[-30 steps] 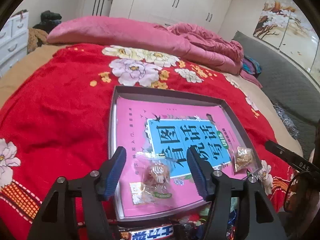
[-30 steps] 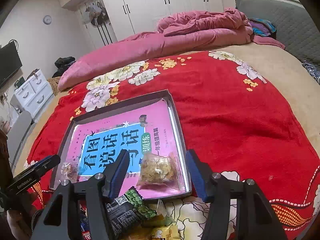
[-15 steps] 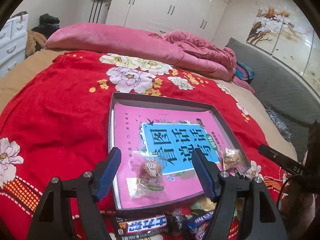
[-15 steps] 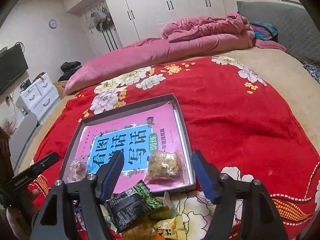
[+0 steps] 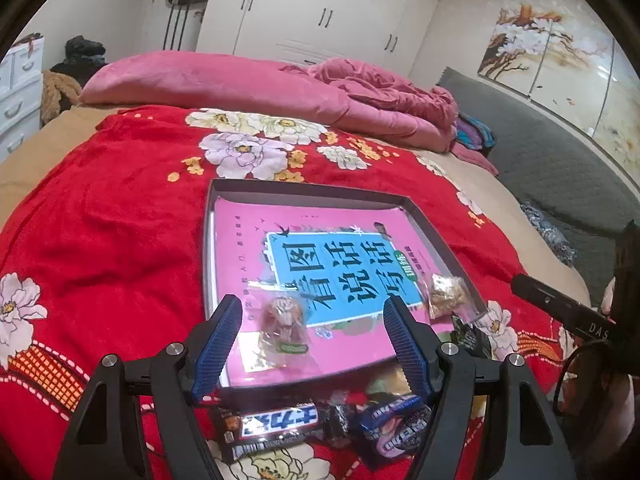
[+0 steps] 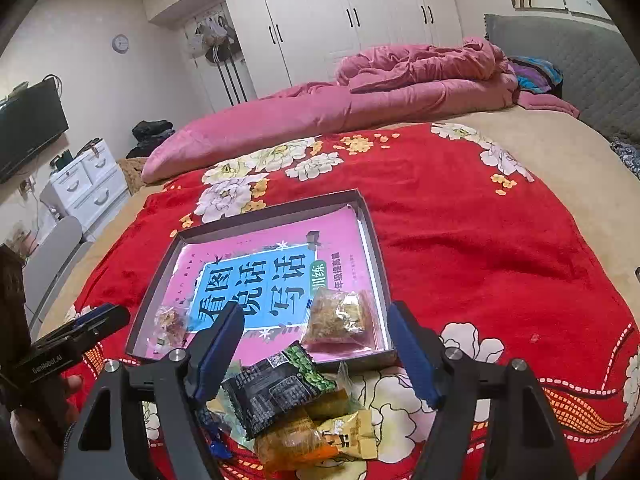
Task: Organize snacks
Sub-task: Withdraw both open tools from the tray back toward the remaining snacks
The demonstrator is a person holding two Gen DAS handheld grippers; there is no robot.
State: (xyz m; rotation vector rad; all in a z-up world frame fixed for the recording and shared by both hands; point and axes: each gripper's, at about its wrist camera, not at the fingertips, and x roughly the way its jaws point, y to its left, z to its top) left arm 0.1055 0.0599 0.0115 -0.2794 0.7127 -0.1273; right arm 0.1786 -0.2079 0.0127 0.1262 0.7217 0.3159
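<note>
Both hand-held grippers have drawn back from the tray [image 5: 432, 224], more loose snacks [image 6: 280, 388] now showing beneath them on the red floral blanket [image 5: 100, 240] of a bed, white wardrobes [image 5: 320, 12] behind. Left hand-held gripper [image 5: 312, 344] stands wide open and empty, a clear-wrapped sweet [image 5: 282, 322] lying ahead between its fingers. Right hand-held gripper [image 6: 316, 344] is opening, holding nothing; a golden crisp pack [image 6: 340, 316] rests in the tray's corner just ahead.
</note>
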